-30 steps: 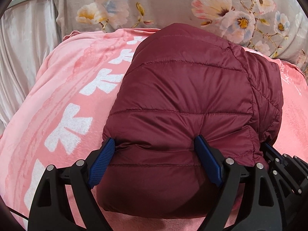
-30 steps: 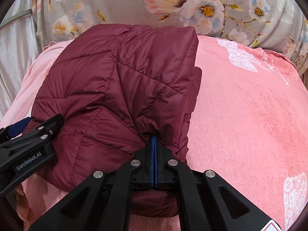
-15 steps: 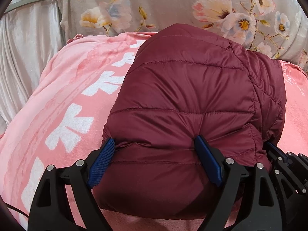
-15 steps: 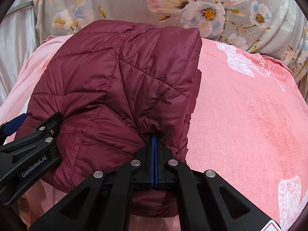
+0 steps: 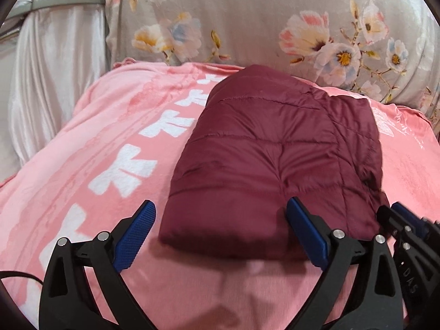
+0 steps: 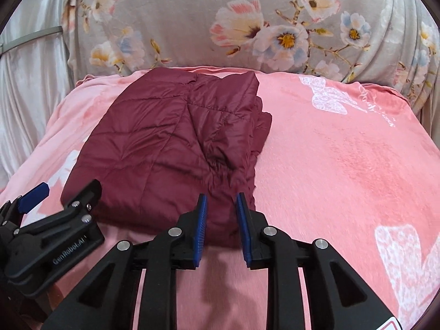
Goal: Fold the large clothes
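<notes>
Folded maroon quilted puffer jacket point(image 5: 275, 165) is lying flat on the pink fleece blanket with white prints point(image 6: 343, 165), below the grey floral bedding point(image 5: 247, 22). We are holding our left tongs point(image 5: 222, 233) spread wide, pads clear of its near edge. Our right tongs point(image 6: 220, 220) have just been opening, slightly parted around the jacket's near corner without pinching.

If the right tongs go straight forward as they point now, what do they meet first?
Most likely the near edge of the folded maroon puffer jacket: the open right tongs point at it, though depth is unclear.
</notes>
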Demonstrator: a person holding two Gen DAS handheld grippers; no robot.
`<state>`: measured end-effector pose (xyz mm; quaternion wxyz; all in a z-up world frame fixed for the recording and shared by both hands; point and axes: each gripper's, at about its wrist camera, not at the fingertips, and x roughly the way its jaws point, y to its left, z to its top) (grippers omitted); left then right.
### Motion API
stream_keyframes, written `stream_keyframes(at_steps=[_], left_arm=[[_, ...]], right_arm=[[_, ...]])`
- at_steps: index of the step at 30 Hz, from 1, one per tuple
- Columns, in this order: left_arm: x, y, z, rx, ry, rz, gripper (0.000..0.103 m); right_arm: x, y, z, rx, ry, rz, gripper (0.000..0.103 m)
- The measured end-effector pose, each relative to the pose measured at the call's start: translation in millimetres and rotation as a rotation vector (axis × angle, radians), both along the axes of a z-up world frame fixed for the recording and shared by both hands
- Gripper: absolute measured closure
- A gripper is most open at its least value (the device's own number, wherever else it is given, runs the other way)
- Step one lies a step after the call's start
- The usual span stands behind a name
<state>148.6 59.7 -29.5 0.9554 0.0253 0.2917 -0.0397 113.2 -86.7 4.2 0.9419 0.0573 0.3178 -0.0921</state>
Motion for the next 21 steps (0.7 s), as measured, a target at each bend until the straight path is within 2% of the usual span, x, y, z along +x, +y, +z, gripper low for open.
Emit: stream_keyframes(at_steps=[4, 6, 15, 21], left_arm=[[-19.7, -3.3, -2.3, 0.026, -0.007, 0.001, 0.009], [-27.6, -3.9, -4.8, 0.029, 0.004, 0.0, 0.008], [-58.8, -13.3, -19.6, 0.004, 0.048, -0.018, 0.007], [-69.2, -14.3, -20.7, 0.001, 0.038, 0.009, 0.006]], right_arm=[[-20.1, 2.1, -3.3, -0.014, 0.007, 0.011, 0.079], [-32.0, 1.4, -7.3, -0.008, 0.012, 0.013, 0.071], [-69.0, 3.9, -25.8, -0.034, 0.032, -0.01, 0.049], [-72.2, 1.2, -28.9, -0.03, 0.032, -0.029, 0.046]])
